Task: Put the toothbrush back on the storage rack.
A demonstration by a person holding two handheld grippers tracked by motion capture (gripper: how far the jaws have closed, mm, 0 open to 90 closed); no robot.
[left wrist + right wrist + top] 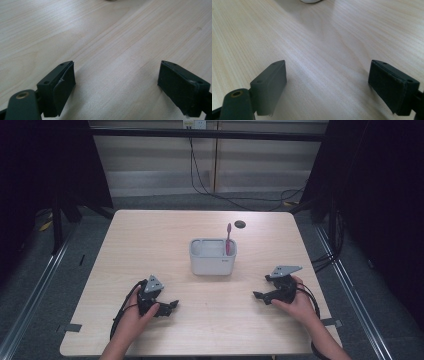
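Ahead of both sets of fingers, near the middle of the table (150, 240), a grey holder (212, 262) is seen standing upright, with a pink toothbrush (228, 240) planted in its right-hand compartment, head up. The left compartment appears to be empty, though its bottom cannot be made out. Both are well apart from the fingers on either side; nothing is touched or held.

Nearer the person's edge, the left gripper (170, 306) is rested low on the wood, its fingers spread wide with bare table between them, as is confirmed in the left gripper view (116, 87). The right gripper (262, 287) is held likewise at the other side, its fingers also apart and empty, bare wood lying between them in the right gripper view (327, 87). A pale rounded edge at the top of that view is probably the holder's base (311, 1). Each gripper is grasped by a hand: the left hand (136, 316) and the right hand (299, 302).

The step in hand is judged to be a resting or starting pose, with no reach begun. The toothbrush lies forward and slightly to the left of the right fingers, so that gripper is the likelier one to be used. The next move would call for it to be raised and carried forward until the thin handle stands between the spread fingers, above the holder's rim. A light, centred closing would be needed, since a slim handle could slip or tip the holder.

Beyond the holder, a small dark round spot (240, 224) is seen on the tabletop.
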